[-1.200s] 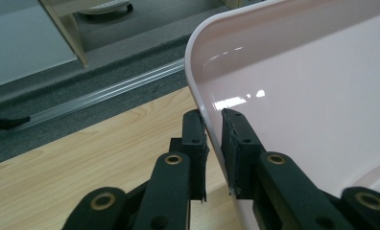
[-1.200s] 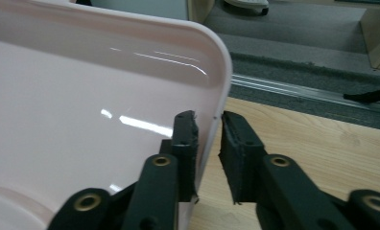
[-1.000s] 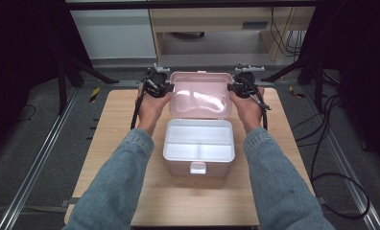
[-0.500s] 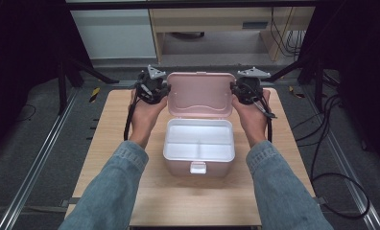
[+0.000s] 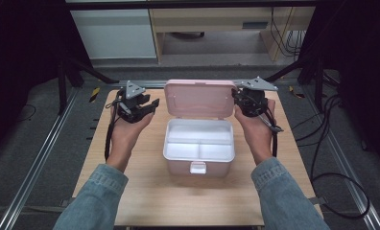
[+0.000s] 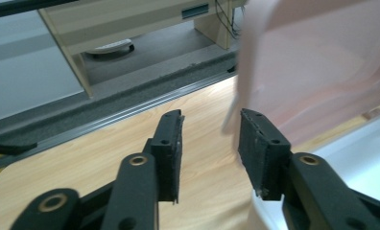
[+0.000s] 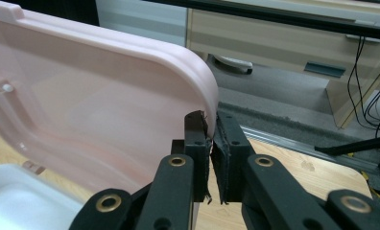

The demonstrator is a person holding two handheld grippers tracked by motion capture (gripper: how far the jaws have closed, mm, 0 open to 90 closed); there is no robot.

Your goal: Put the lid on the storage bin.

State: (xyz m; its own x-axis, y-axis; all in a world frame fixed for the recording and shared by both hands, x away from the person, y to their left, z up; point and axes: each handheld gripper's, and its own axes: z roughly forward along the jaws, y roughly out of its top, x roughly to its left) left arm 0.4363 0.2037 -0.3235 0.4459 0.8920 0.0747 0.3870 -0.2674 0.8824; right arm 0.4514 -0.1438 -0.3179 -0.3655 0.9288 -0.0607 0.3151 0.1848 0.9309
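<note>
Two grippers at one pink box (image 5: 178,165) in the high view. Box set mid-surface (image 5: 145,191), white compartments bare, lid (image 5: 200,98) raised upright at the far hinge. Right gripper (image 5: 240,98) placed at the lid's right edge, apparently to prop it open. Left gripper (image 5: 147,106) held apart from the lid's left edge, over bare wood.

Next, the left gripper view. Fingers (image 6: 171,143) released, having just been opening, with nothing pinched between them. Pale lid edge (image 6: 236,96) just beyond the right-hand finger, untouched. Reads as a letting-go, with one grip likely enough to steady a hinged lid already upright.

Last, the right gripper view. Fingers (image 7: 196,143) clenched on the lid's rounded rim (image 7: 209,91) near its top corner, pads pressed on either face. Keeps the lid from dropping back over the compartments, probably for easy reach inside.
</note>
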